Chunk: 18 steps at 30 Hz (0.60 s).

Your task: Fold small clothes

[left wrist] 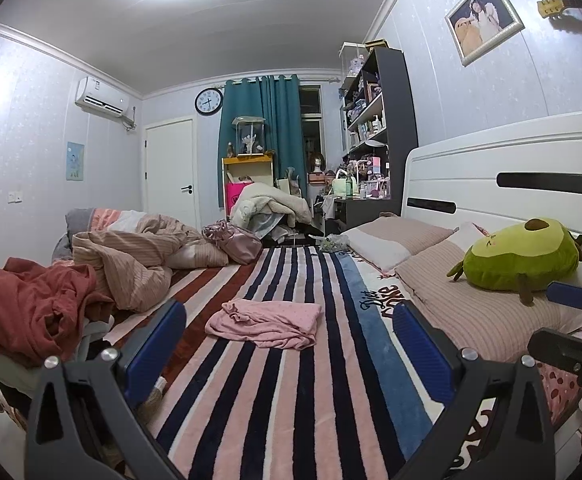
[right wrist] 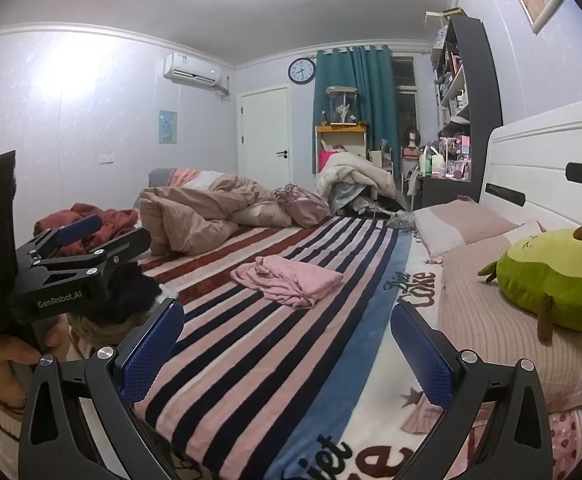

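Note:
A small pink garment (left wrist: 265, 322) lies crumpled on the striped blanket (left wrist: 275, 392) in the middle of the bed; it also shows in the right wrist view (right wrist: 287, 278). My left gripper (left wrist: 291, 344) is open and empty, held above the blanket just short of the garment. My right gripper (right wrist: 287, 348) is open and empty, further back from the garment. The left gripper also shows from the side in the right wrist view (right wrist: 91, 236), at the left. The right gripper's blue fingers (left wrist: 571, 295) show at the right edge of the left wrist view.
A rust-red garment (left wrist: 31, 308) and a beige duvet (left wrist: 135, 260) are piled at the left of the bed. A pink bag (left wrist: 233, 240) lies beyond. Pillows (left wrist: 471, 300) and a green avocado plush (left wrist: 525, 256) lie at the right by the white headboard (left wrist: 511, 184).

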Motion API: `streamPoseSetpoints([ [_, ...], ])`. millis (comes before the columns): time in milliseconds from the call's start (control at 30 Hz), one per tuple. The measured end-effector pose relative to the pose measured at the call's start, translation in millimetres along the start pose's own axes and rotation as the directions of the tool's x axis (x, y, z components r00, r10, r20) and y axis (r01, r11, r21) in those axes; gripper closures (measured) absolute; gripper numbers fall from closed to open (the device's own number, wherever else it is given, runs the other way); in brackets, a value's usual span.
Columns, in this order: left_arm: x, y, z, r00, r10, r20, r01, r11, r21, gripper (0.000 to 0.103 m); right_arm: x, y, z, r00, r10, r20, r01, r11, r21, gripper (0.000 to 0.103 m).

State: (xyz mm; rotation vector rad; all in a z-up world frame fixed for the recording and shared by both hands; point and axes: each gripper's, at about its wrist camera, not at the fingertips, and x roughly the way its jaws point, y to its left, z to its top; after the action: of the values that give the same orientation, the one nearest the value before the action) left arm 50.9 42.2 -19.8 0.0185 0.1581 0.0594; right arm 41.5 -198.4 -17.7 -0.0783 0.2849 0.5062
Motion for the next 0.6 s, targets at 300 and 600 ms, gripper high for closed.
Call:
streamPoseSetpoints([
  [300, 1.4, 0.7, -0.8, 1.0, 0.0, -0.003, 0.0, 1.0, -0.001, 0.001, 0.5, -1.2, 0.0, 1.0, -0.003, 0.0, 0.003, 1.0, 0.005, 0.0],
  [600, 6.7, 6.0, -3.3, 1.0, -0.003, -0.013, 0.003, 1.0, -0.011, 0.001, 0.8, 2.7, -2.3, 1.0, -0.013, -0.006, 0.013, 1.0, 0.009, 0.0],
])
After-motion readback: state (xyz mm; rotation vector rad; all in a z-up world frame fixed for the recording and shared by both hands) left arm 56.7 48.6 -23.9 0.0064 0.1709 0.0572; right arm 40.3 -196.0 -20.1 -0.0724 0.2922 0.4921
